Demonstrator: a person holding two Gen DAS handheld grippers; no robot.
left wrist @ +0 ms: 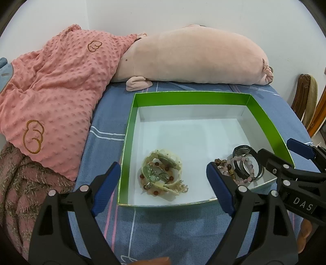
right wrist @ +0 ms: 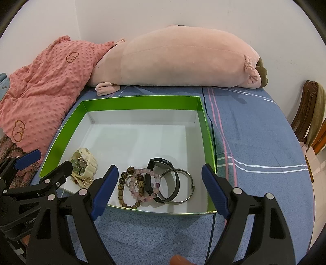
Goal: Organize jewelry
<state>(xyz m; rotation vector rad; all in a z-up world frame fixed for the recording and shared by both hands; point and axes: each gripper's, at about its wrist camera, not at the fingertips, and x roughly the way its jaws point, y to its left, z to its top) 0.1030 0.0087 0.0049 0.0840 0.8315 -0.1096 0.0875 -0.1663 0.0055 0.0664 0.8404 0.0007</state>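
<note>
Green-walled box (right wrist: 207, 130) holds two jewelry heaps; both the left gripper (left wrist: 163, 181) and right gripper (right wrist: 161, 183) hover open, empty — best lift one piece singly, avoiding tangles

Home bedroom, judged from a bed with blue striped sheet (right wrist: 254, 130) set against a plain white wall (right wrist: 203, 16). Long pink plush pillow (right wrist: 175, 63) along the wall, dotted pink blanket (left wrist: 55, 89) heaped beside it. Carved wooden chair (right wrist: 307, 110) standing at the bed's far edge.
</note>
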